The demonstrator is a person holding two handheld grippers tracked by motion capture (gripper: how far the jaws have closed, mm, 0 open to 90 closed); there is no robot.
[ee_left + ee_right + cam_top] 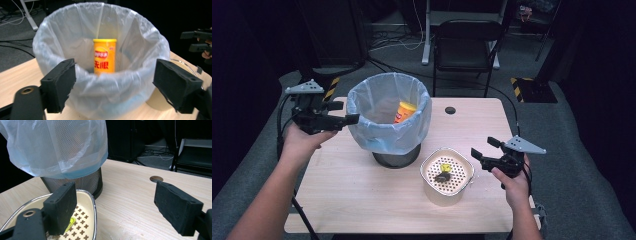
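Beside my right claw (485,148), spread wide and empty, the perforated bowl (447,175) of scraps lies just leftward, nearer than my wide left claw (343,113).

Lab: dark curtains, floor cables (397,42), folding chair (464,47).

The yellow can (405,111) sits deep in the lined bin (388,120), and its bottom is hidden behind the bag's near rim in the left gripper view. Something dark lies in the perforated container (447,176) beside a yellow scrap; it's too small to make out. In the right gripper view, that container (85,220) is cut off at the bottom edge.
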